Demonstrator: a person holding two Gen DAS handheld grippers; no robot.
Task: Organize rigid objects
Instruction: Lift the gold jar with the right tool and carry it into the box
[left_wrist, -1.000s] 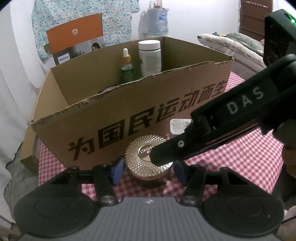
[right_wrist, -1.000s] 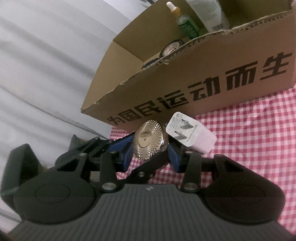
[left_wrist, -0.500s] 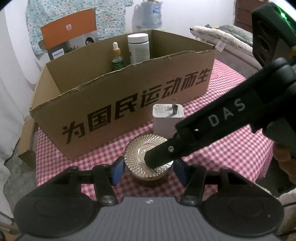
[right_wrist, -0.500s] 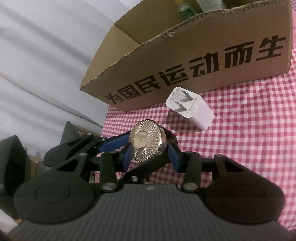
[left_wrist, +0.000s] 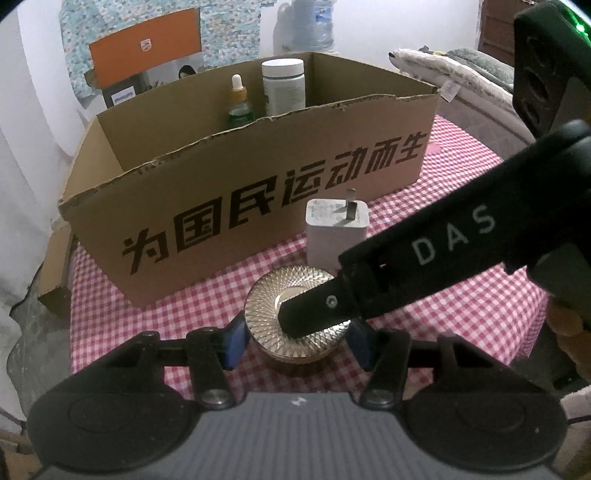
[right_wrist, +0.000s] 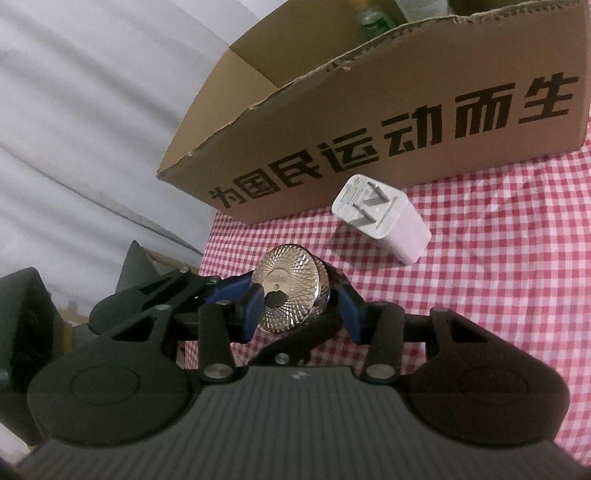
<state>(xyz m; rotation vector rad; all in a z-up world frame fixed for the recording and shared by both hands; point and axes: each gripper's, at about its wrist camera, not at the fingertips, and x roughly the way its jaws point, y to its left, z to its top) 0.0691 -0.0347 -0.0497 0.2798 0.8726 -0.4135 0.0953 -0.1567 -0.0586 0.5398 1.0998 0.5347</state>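
Both tools (left_wrist: 295, 341) (right_wrist: 300, 302) flank gold-lidded jar (left_wrist: 295, 314) nr box (left_wrist: 258, 192) front edge.

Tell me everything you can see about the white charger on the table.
The white charger is a boxy plug block of glossy plastic with rounded edges. Two flat metal prongs stick out of one end face, which carries fine grey print too small to read. It stands on its opposite end, prongs up, on the red-and-white checked cloth, just in front of the cardboard box but apart from it, and beyond the gold-lidded jar. No cable is attached. Only the cloth touches it.
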